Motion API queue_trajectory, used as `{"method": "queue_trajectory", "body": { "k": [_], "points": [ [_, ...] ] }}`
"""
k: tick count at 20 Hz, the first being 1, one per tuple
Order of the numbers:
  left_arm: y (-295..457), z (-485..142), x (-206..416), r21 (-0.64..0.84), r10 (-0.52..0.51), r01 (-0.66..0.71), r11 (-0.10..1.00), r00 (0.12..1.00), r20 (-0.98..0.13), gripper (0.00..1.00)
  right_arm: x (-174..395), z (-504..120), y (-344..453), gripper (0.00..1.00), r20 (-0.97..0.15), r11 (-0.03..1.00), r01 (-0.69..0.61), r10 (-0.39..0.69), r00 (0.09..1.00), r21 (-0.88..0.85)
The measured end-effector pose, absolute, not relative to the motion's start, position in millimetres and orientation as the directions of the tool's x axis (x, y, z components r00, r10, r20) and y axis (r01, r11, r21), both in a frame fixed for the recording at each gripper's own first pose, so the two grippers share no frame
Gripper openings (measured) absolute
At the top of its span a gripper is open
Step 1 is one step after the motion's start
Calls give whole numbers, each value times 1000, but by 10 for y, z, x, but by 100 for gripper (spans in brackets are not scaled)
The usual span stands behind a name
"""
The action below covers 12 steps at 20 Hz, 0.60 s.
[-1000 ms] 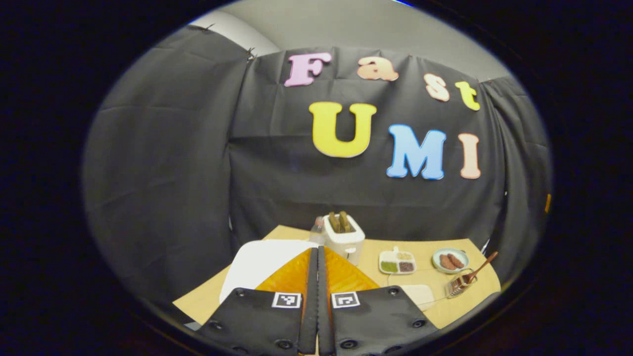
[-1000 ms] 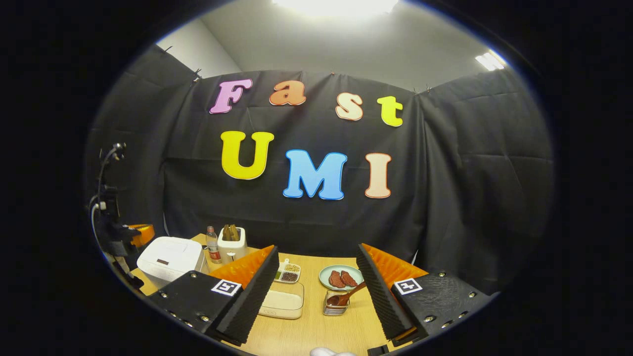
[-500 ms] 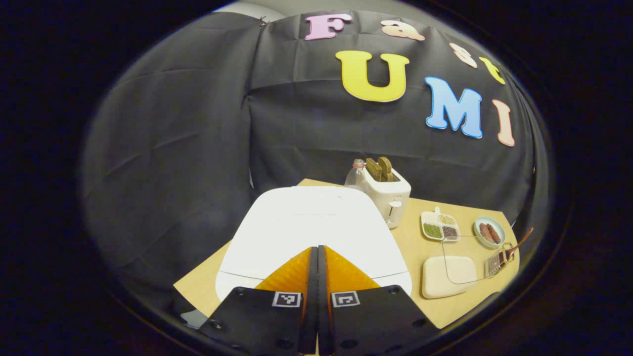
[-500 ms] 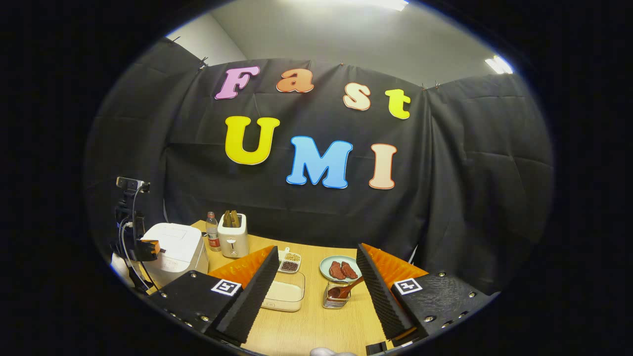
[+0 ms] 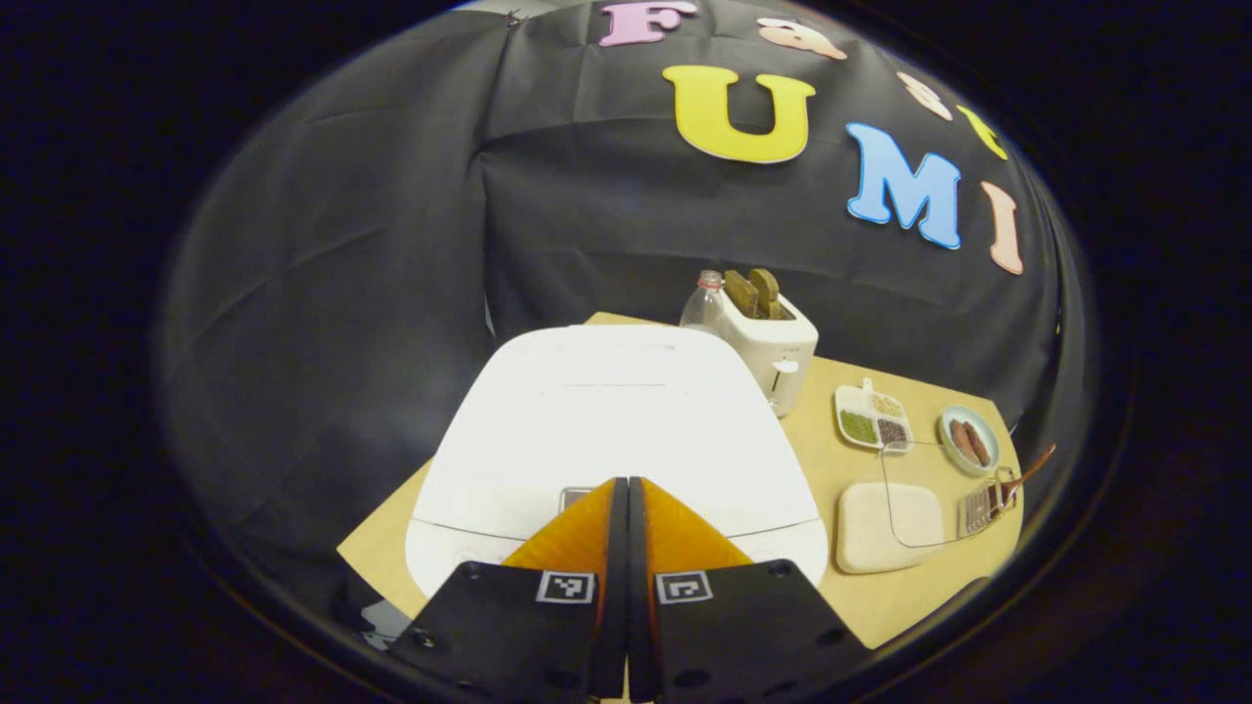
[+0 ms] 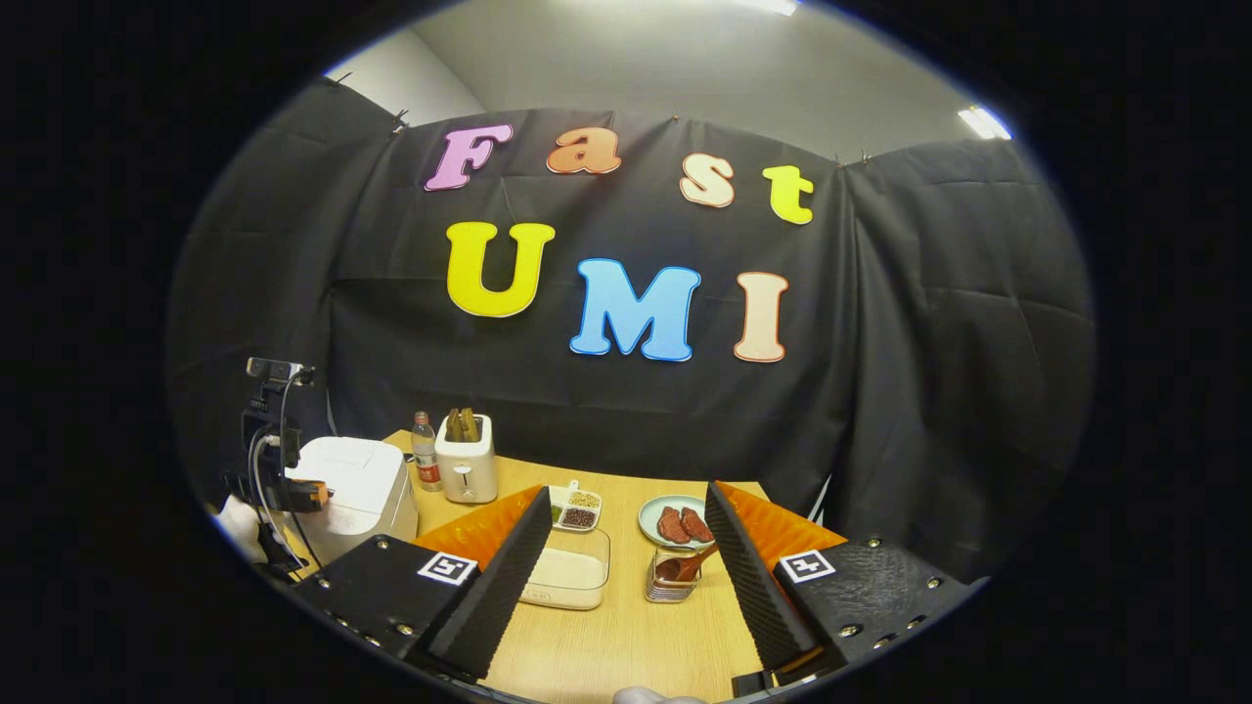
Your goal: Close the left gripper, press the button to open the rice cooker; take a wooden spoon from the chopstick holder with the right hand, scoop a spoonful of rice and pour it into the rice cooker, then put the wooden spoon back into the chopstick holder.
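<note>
Left tongs [image 5: 627, 489] pinched together, tips over the cooker [image 5: 606, 420] lid's front edge – lid down; right tongs [image 6: 626, 548] wide above the bench [image 6: 626, 636], spoon [image 6: 685, 567] in its holder [image 6: 670, 585] just ahead

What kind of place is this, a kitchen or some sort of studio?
Most likely a mock kitchen set up in a recording booth, not a real home. A wooden table carries a rice cooker, a toaster and a plate of food, while black cloth hangs all around as walls.
</note>
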State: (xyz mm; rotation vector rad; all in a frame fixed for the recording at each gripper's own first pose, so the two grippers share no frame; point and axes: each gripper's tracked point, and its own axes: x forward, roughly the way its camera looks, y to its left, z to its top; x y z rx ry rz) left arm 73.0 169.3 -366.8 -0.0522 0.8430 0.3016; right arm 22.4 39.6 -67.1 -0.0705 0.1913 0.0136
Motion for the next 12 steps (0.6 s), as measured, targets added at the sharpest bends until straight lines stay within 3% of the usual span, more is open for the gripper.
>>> {"method": "queue_trajectory", "body": {
  "k": [4,8,12],
  "points": [
    [1671,-3680,746,78,235,-272,959,612,-755,9,232,-674,420,96,-184,998,-23,11,983,-63],
    [1716,-3458,831,100,271,-282,954,673,-688,9,227,-653,420,96,-168,999,-23,15,986,-46],
    [1791,-2308,1255,150,338,-304,941,873,-352,9,197,-541,379,96,-112,999,-17,12,994,-50]
  ]
}}
